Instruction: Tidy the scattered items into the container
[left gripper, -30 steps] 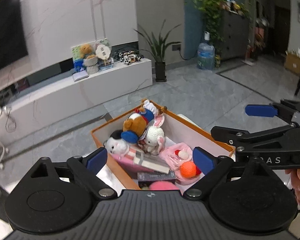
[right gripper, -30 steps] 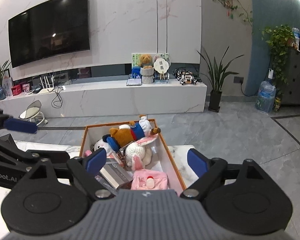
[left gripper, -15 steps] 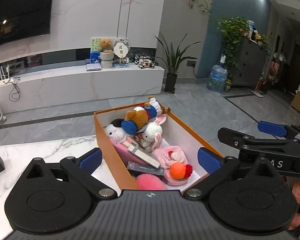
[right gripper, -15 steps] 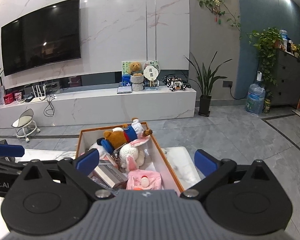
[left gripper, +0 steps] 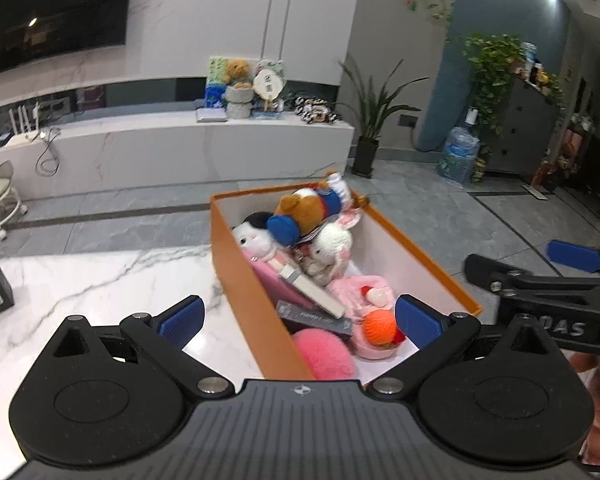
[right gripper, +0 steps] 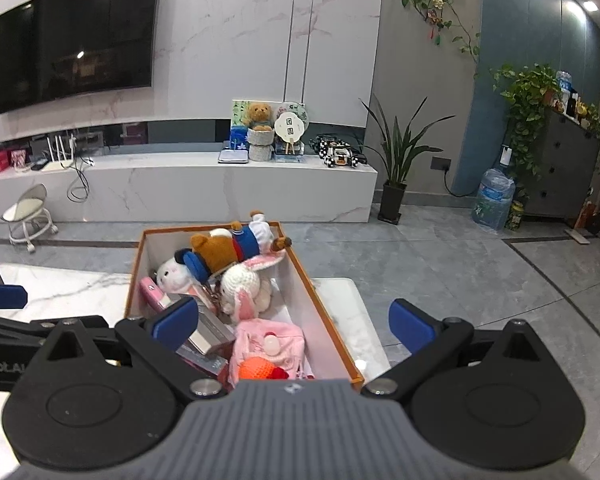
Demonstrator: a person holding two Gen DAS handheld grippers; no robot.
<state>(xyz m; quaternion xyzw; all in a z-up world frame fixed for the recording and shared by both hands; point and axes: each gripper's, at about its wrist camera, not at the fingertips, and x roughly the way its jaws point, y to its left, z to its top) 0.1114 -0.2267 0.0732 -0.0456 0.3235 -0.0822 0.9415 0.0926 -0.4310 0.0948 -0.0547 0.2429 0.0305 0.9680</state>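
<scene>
Hovering wide apart and empty, left gripper (left gripper: 298,318) and right gripper (right gripper: 292,326), orange box (left gripper: 252,292) lying lengthwise toward twelve o'clock, equally near both.

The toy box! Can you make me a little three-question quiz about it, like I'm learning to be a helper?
1. True or false: the orange box stands on the floor.
2. What lies on top of the pile at the far end?
A. brown teddy
B. orange ball
C. book
3. Fill in: both the left gripper and the right gripper are ____ and hold nothing.

Key: 1 false, it stands on the marble table. 2 A. 3 open.
</scene>
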